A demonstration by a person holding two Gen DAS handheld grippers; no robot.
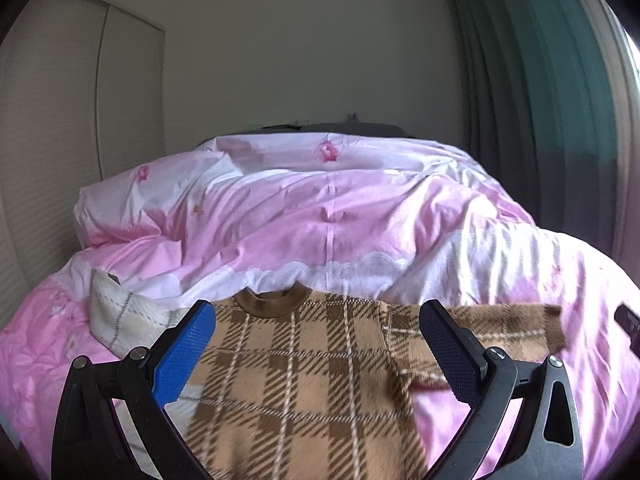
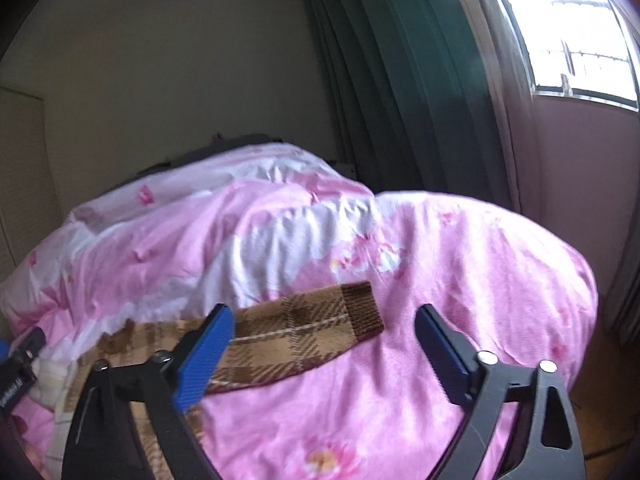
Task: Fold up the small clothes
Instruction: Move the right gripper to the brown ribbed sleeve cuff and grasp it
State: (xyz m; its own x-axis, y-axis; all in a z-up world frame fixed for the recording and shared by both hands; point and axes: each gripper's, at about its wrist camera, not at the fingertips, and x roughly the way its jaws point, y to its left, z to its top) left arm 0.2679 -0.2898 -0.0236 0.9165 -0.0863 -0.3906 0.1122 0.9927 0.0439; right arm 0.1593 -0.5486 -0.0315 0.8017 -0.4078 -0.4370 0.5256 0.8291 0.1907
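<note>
A: Here, lying flat on the pink duvet (image 1: 360,216) near the bed's near edge: brown plaid sweater (image 1: 304,376), sleeve (image 2: 304,332) stretching rightward.

B: Hovering above, jaws spread, gripping nothing: left gripper (image 1: 316,344), right gripper (image 2: 324,344).

A: Probably handling soft, light, limp; pinching at sleeve cuff (image 2: 362,308) and shoulder seam.
</note>
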